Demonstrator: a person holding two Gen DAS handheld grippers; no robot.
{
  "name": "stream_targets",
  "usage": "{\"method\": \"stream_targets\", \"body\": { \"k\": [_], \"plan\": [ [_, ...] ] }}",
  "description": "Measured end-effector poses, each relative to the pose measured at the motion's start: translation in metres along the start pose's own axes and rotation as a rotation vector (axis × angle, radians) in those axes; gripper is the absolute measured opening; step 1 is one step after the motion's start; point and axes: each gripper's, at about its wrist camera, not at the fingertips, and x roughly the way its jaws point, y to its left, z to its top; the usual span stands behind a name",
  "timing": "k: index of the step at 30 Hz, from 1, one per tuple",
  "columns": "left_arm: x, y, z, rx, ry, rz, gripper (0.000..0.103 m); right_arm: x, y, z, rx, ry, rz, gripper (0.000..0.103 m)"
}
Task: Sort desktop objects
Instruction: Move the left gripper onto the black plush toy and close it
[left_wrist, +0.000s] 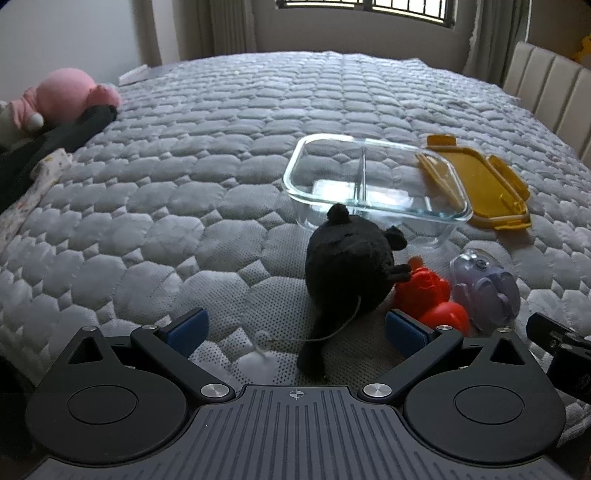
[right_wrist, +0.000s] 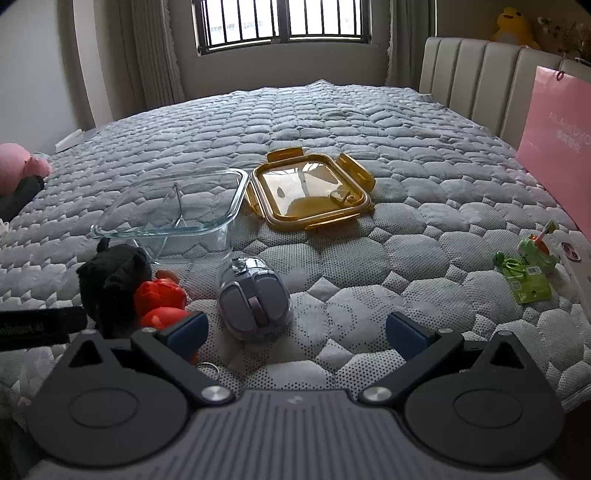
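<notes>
A black plush toy (left_wrist: 351, 266) with a thin cord lies on the quilted bed, just ahead of my open left gripper (left_wrist: 295, 332). Beside it lie a red toy (left_wrist: 432, 295) and a clear purple mouse-like gadget (left_wrist: 487, 288). Behind them stands a divided glass container (left_wrist: 373, 184) with its yellow lid (left_wrist: 484, 184) lying next to it. In the right wrist view my open right gripper (right_wrist: 295, 330) hovers low, with the purple gadget (right_wrist: 255, 295) between and ahead of its fingers, the red toy (right_wrist: 160, 299) and black plush (right_wrist: 114, 284) to the left, the glass container (right_wrist: 173, 206) and yellow lid (right_wrist: 314, 192) behind.
A pink plush (left_wrist: 66, 96) and dark clothing (left_wrist: 55, 144) lie at the bed's left. A green packaged item (right_wrist: 528, 269) and a pink paper bag (right_wrist: 557, 140) sit at the right, near the padded headboard (right_wrist: 480, 74). The grey quilt (right_wrist: 332, 122) stretches toward the window.
</notes>
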Motion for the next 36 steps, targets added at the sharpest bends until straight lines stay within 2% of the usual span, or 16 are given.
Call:
{"method": "stream_targets", "body": {
  "k": [7, 14, 21, 26, 28, 33, 36],
  "plan": [
    [0.015, 0.007, 0.006, -0.012, 0.019, 0.017, 0.103, 0.013, 0.003, 0.004, -0.028, -0.005, -0.003, 0.103],
    [0.029, 0.013, 0.014, -0.015, 0.038, 0.016, 0.103, 0.019, 0.001, 0.011, -0.040, -0.038, 0.035, 0.103],
    [0.038, 0.024, 0.024, -0.023, 0.052, -0.079, 0.103, 0.031, -0.002, 0.018, -0.044, -0.029, 0.050, 0.103],
    [0.036, 0.039, 0.034, -0.065, 0.045, -0.090, 0.103, 0.038, -0.014, 0.021, -0.004, 0.000, 0.058, 0.103],
    [0.038, 0.040, 0.040, -0.081, 0.046, -0.104, 0.103, 0.040, -0.017, 0.022, 0.011, 0.009, 0.060, 0.099],
    [0.045, 0.019, 0.052, -0.057, 0.050, -0.162, 0.103, 0.044, -0.019, 0.020, 0.024, 0.032, 0.086, 0.092],
    [0.054, -0.006, 0.055, 0.029, 0.067, -0.124, 0.103, 0.044, -0.018, 0.018, 0.015, 0.030, 0.071, 0.089]
  ]
}}
